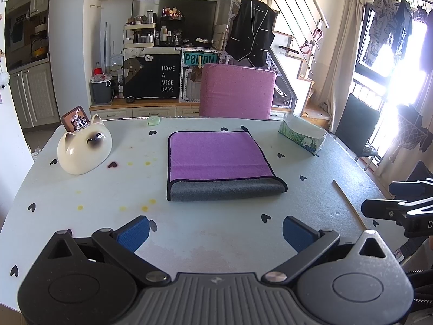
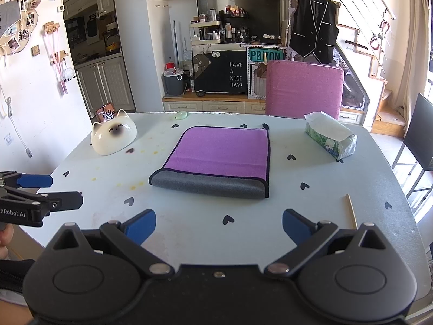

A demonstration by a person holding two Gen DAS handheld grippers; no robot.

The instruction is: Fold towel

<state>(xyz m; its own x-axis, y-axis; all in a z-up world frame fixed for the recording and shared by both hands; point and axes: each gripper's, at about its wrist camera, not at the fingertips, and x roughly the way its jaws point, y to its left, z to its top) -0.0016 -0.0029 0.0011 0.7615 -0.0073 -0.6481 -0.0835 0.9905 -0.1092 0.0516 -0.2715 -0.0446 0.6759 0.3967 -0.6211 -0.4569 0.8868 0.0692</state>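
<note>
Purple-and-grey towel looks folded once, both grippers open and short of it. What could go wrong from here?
1. The purple-and-grey microfibre towel lies doubled; the left gripper or right gripper might pinch only one layer, undoing the fold.
2. Dragging it sideways could nudge the white ceramic cat or green tissue pack.

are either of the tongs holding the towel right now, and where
Nothing is held: left tongs and right tongs are both open, short of the folded towel.
</note>
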